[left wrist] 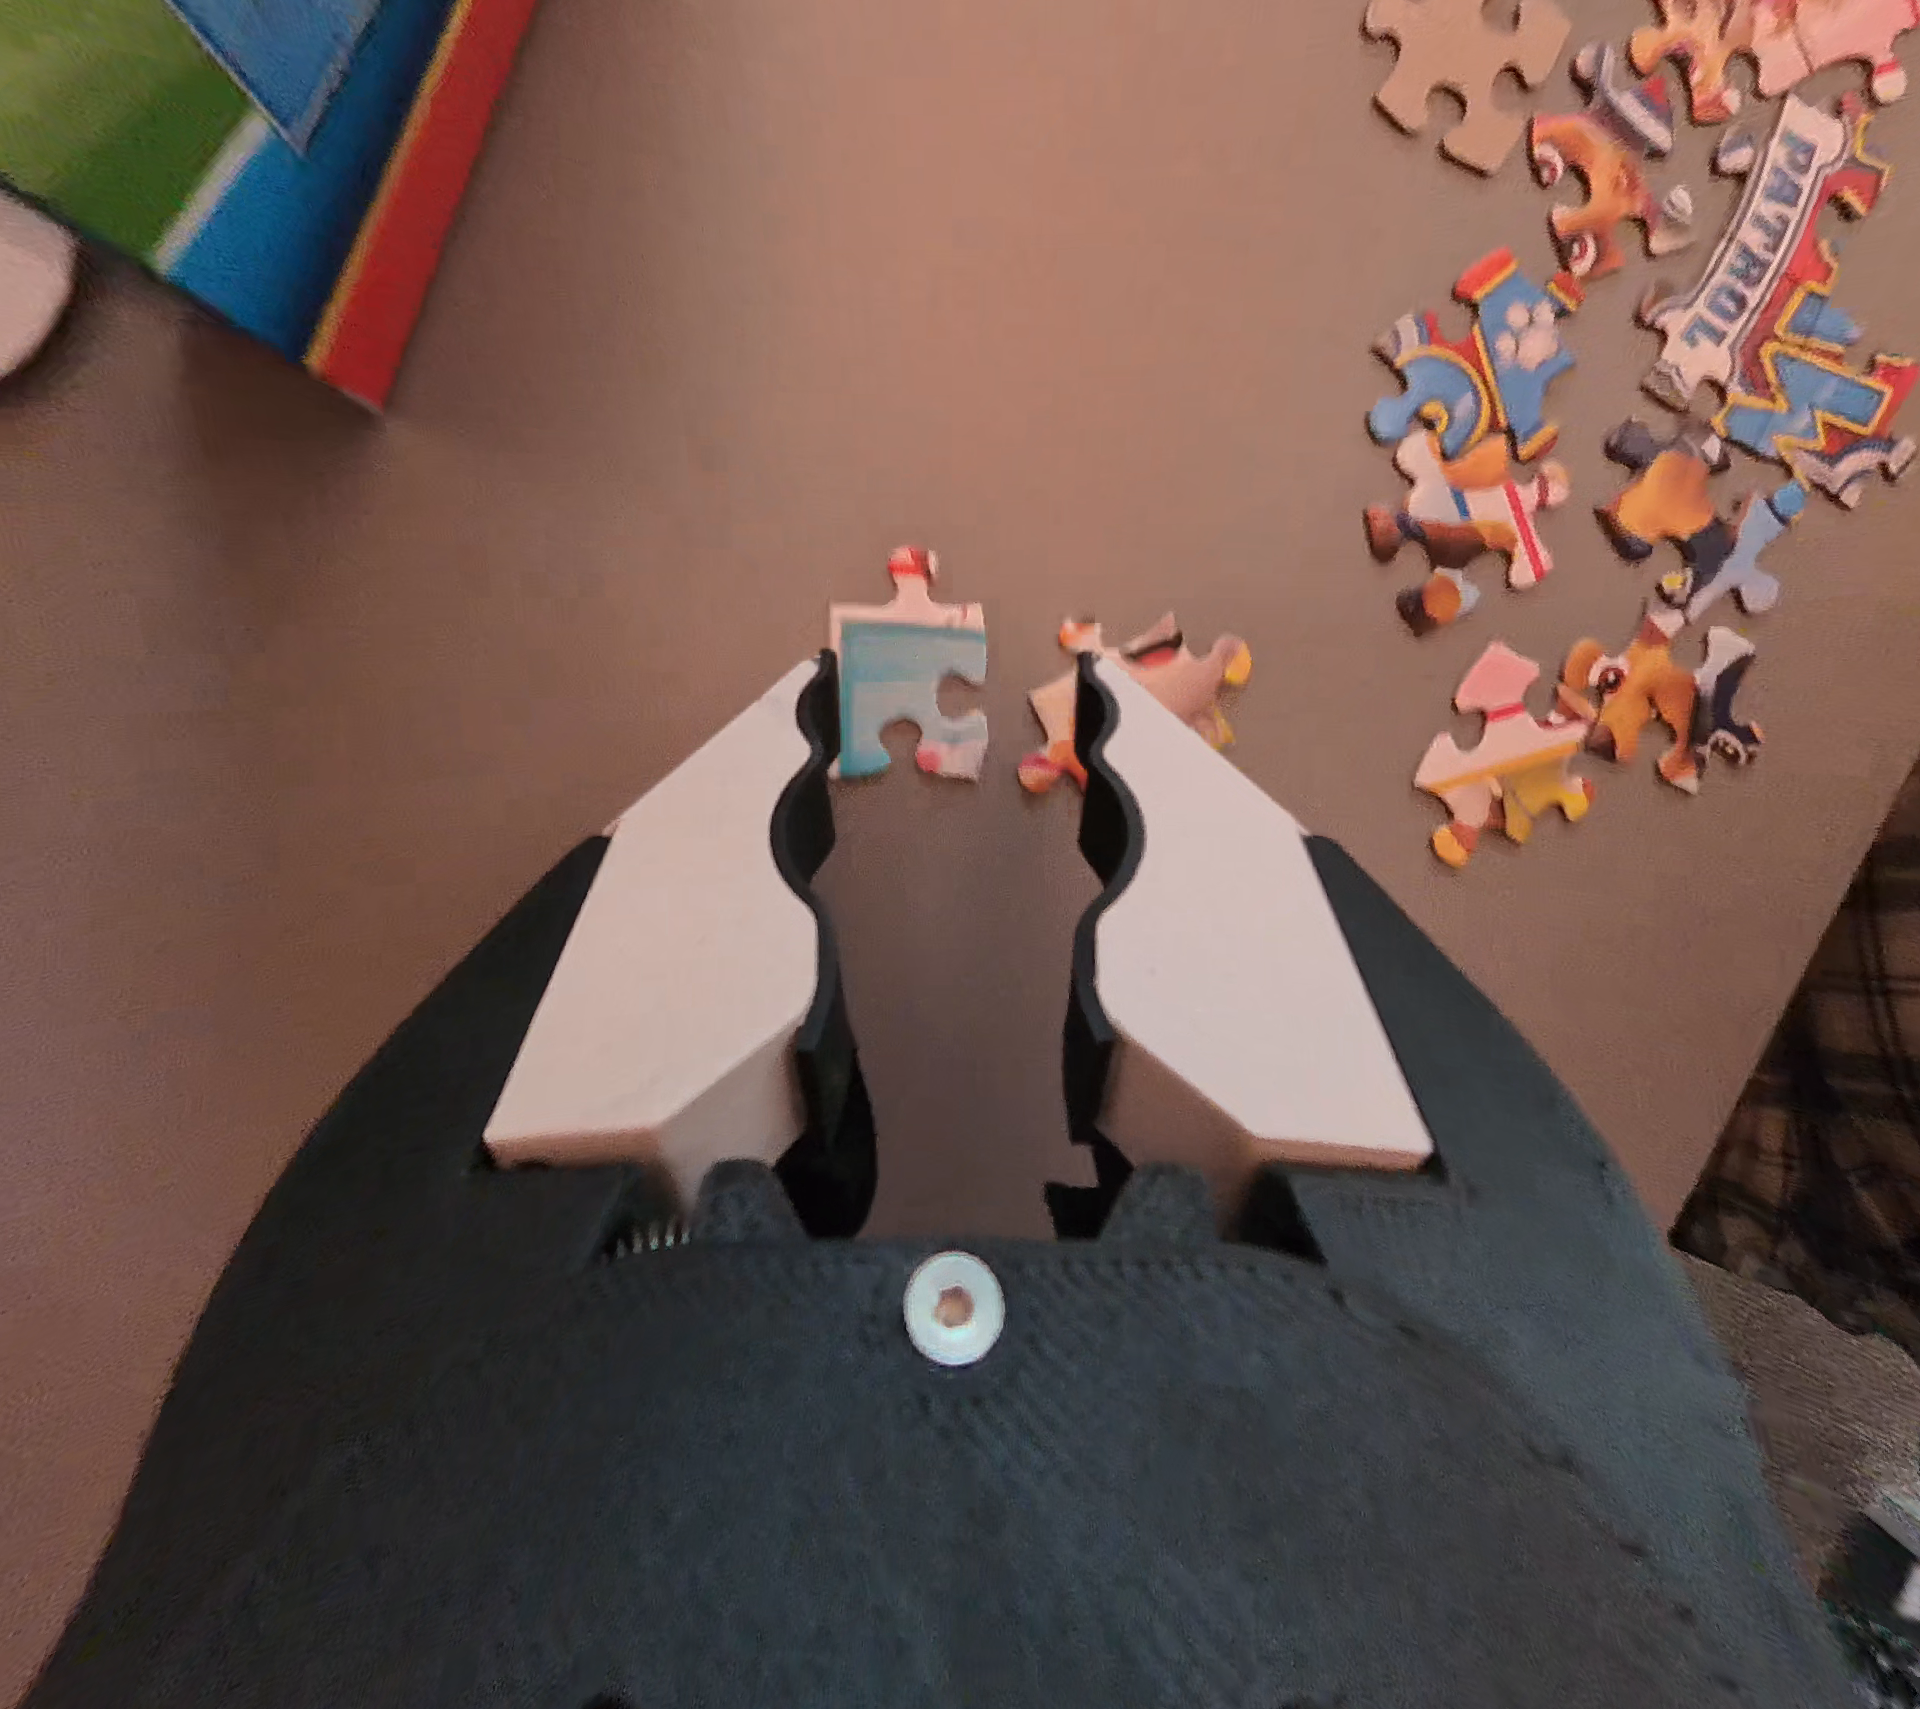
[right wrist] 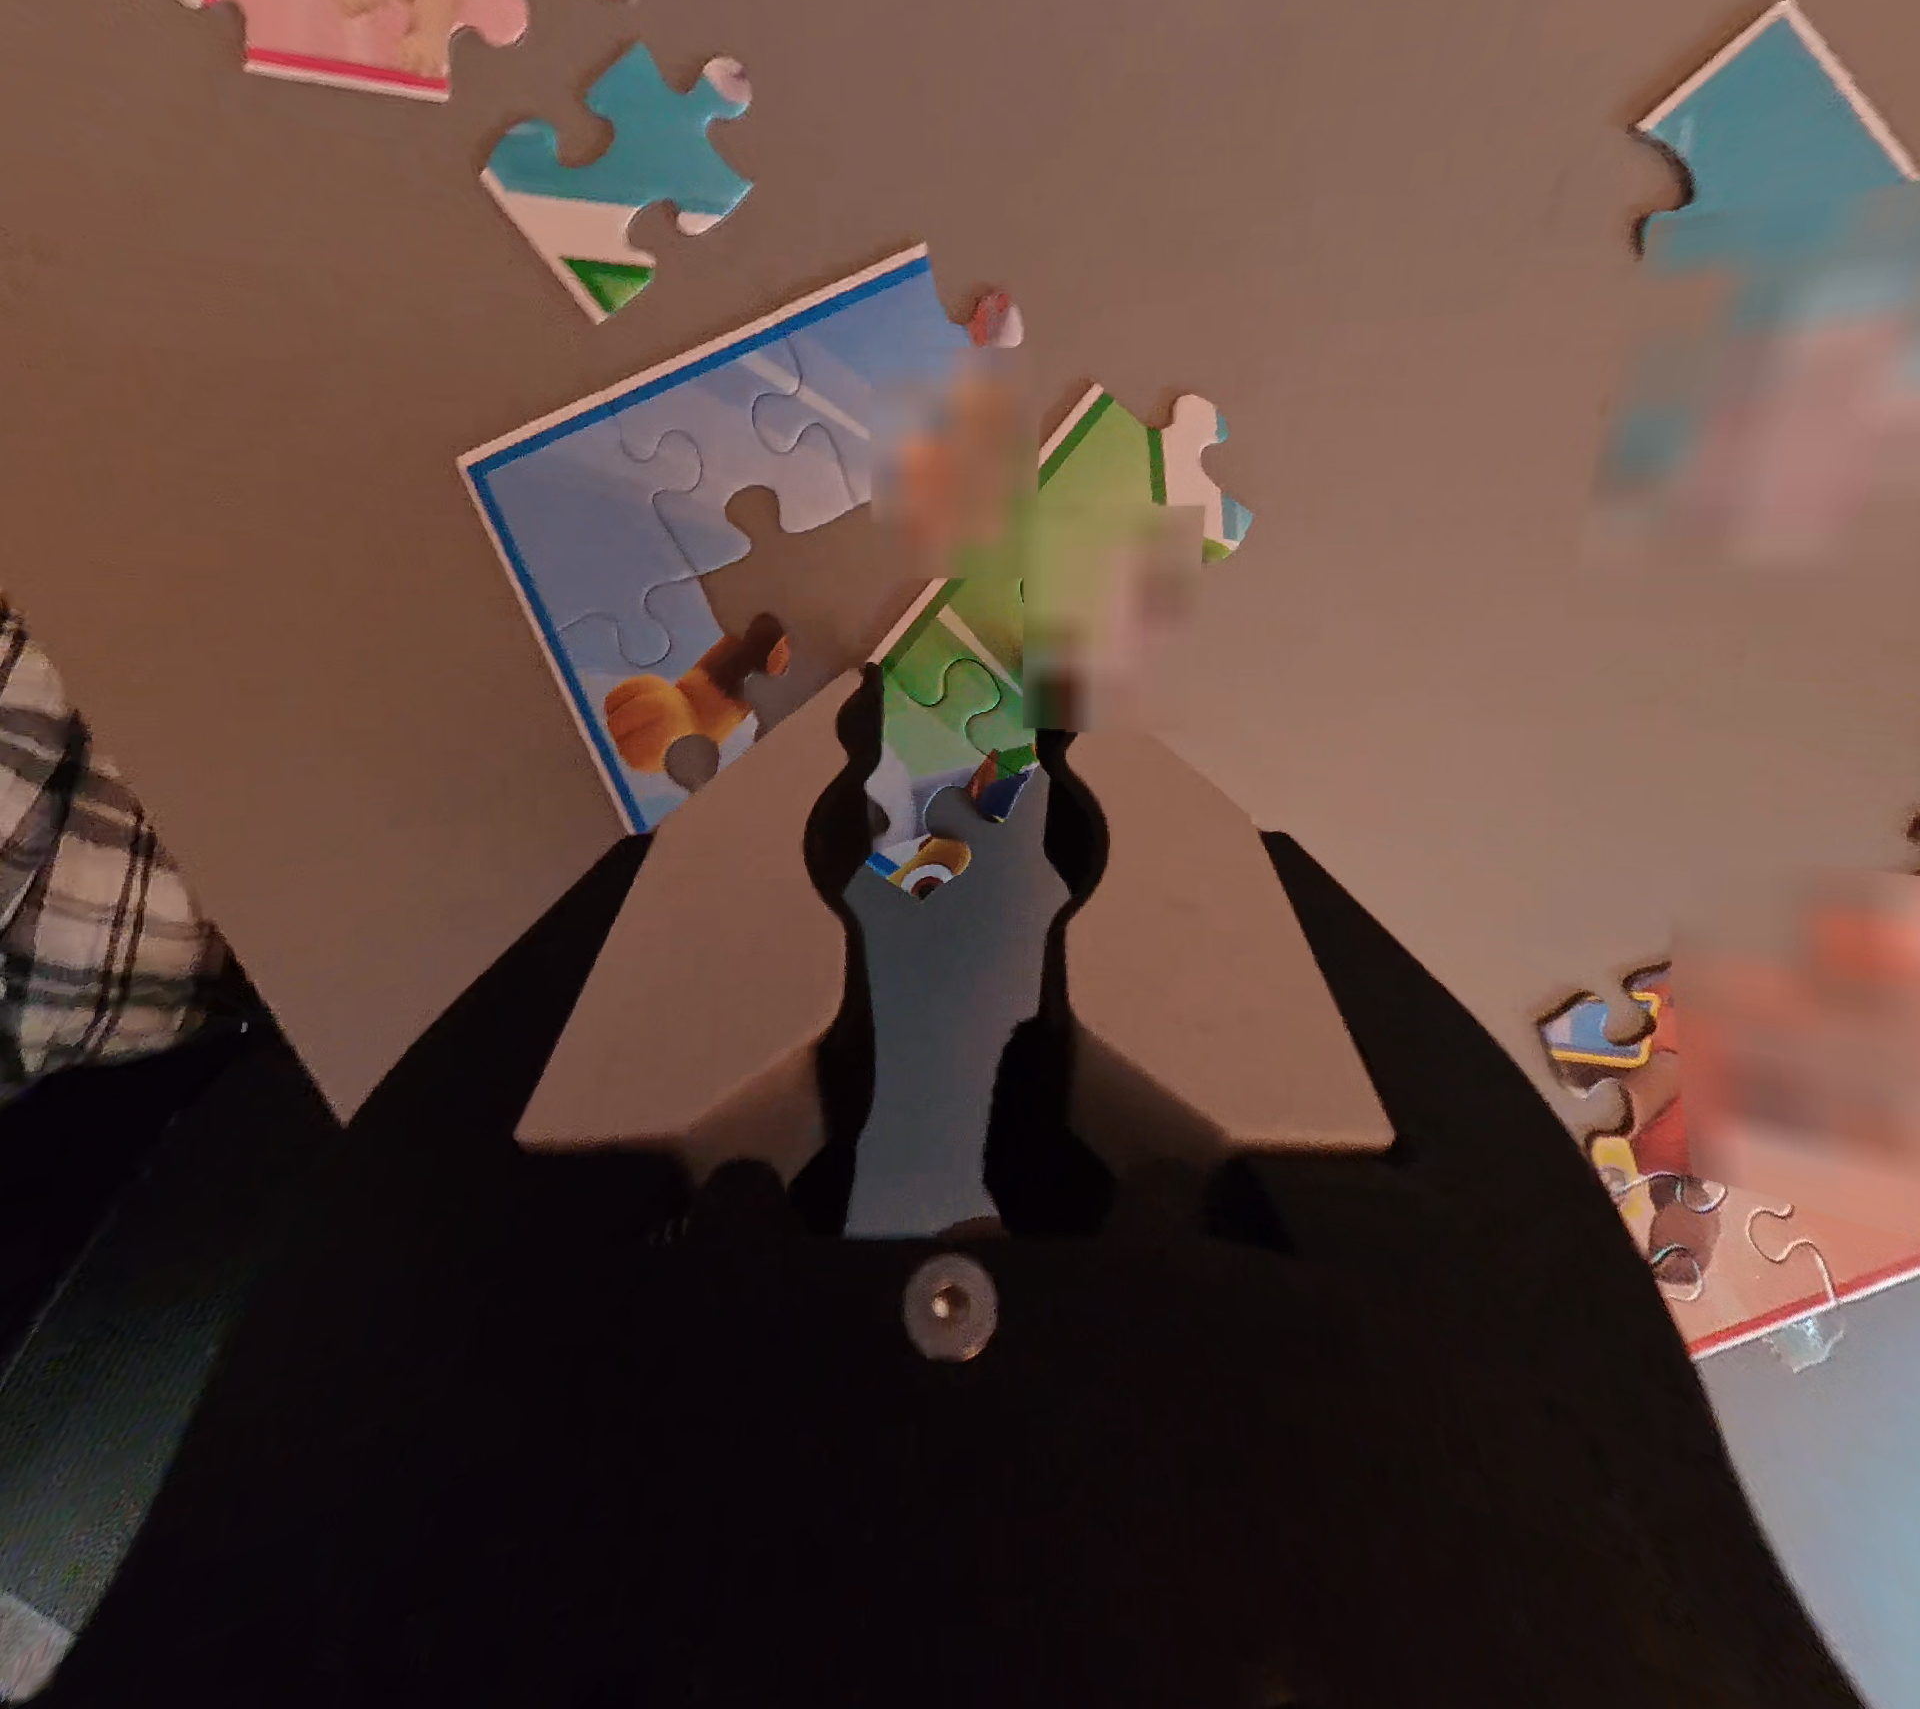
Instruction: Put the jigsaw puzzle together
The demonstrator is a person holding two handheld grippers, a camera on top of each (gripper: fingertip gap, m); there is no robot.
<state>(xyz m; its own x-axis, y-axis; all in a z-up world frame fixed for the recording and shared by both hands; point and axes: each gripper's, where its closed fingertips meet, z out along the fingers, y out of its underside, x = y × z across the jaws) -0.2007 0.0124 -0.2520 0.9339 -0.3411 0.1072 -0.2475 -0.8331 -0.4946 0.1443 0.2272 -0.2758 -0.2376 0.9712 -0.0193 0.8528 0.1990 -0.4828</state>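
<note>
Two loose pieces, a teal one (left wrist: 914, 693) and an orange one (left wrist: 1153, 683), lie on the brown table (left wrist: 675, 464) at the tips of the left gripper (left wrist: 954, 672), which is parted and empty. One box (left wrist: 312, 80) sits far left. The right gripper (right wrist: 951, 703), parted and holding nothing, hovers over the green joined section (right wrist: 956, 693) beside the blue section (right wrist: 665, 516).

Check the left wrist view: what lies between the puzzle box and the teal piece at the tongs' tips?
Nothing: only bare brown table lies between the puzzle box and the teal piece.
</note>
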